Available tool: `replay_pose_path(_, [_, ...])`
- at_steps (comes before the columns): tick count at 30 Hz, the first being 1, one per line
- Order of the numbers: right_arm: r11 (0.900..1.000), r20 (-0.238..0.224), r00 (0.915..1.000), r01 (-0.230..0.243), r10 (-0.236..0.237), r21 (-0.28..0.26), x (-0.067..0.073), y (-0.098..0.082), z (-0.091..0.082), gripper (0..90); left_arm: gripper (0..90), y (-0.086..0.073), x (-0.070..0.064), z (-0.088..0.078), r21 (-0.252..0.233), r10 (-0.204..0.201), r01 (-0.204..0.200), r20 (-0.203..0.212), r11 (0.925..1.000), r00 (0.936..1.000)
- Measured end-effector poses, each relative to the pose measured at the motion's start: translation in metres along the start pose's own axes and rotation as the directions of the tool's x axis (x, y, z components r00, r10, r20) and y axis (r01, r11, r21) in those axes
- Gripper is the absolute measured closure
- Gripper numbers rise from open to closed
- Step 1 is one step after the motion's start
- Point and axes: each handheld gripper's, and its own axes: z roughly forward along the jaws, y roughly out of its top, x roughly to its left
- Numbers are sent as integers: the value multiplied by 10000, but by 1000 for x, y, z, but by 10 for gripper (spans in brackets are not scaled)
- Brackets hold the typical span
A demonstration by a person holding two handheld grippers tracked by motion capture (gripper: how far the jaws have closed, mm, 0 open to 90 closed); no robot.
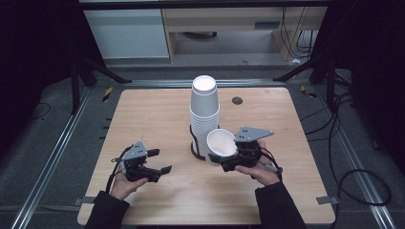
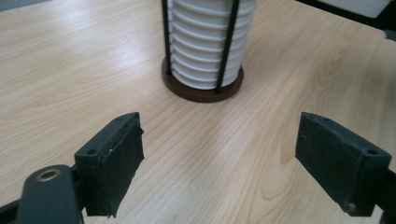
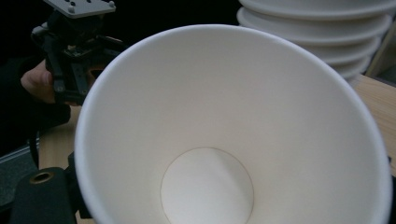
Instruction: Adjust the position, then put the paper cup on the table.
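A tall stack of white paper cups (image 1: 204,112) stands upside down in a black wire holder on a round dark base (image 2: 201,88) at the middle of the wooden table (image 1: 143,119). My right gripper (image 1: 229,160) is shut on a single white paper cup (image 1: 220,142), held tilted just right of the stack with its open mouth facing the camera; the cup's inside (image 3: 224,154) is bare. My left gripper (image 1: 160,161) stands open near the table's front left, its jaws wide apart with bare wood between them (image 2: 219,163), pointing toward the holder.
A small dark round grommet (image 1: 237,100) sits in the table's far right part. Black frame legs and cables lie on the floor around the table. In the right gripper view the other hand's gripper (image 3: 74,42) shows at the upper left.
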Motion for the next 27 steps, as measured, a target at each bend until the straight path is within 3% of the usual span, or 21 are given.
replay_pose_path(8, [9991, 1060, 9939, -334, 306, 248, -17, -19, -26, 143, 143, -4, 5, 3, 60, -355, 358, -467, 9993, 9983])
replay_pose_path(13, [9966, 1906, 9788, -803, 752, 188, -32, -27, -39, 143, 143, -4, 7, 2, 55, -474, 479, -727, 9988, 9962])
replay_pose_path(14, [9966, 1906, 9788, -803, 752, 188, -32, -27, -39, 143, 145, -4, 7, 2, 55, -474, 479, -727, 9988, 9962])
replay_pose_path(17, [9936, 2850, 9527, -1130, 1059, 86, -44, -30, -51, 143, 149, -5, 8, 1, 53, -539, 546, -871, 9985, 9947])
replay_pose_path(19, [9930, 2979, 9481, -1183, 1115, 49, -47, -31, -52, 142, 150, -5, 9, 1, 75, -560, 569, -883, 9984, 9945])
replay_pose_path(23, [9894, 3815, 9138, -1440, 1394, -166, -60, -33, -61, 143, 150, -5, 9, 2, 165, -525, 542, -903, 9984, 9945])
replay_pose_path(26, [9868, 4114, 8990, -1615, 1505, -80, -68, -36, -61, 143, 150, -5, 9, 1, 114, -548, 562, -995, 9984, 9935])
replay_pose_path(27, [9857, 4290, 8906, -1687, 1513, 26, -71, -37, -60, 142, 150, -5, 9, 1, 105, -557, 570, -1013, 9983, 9933])
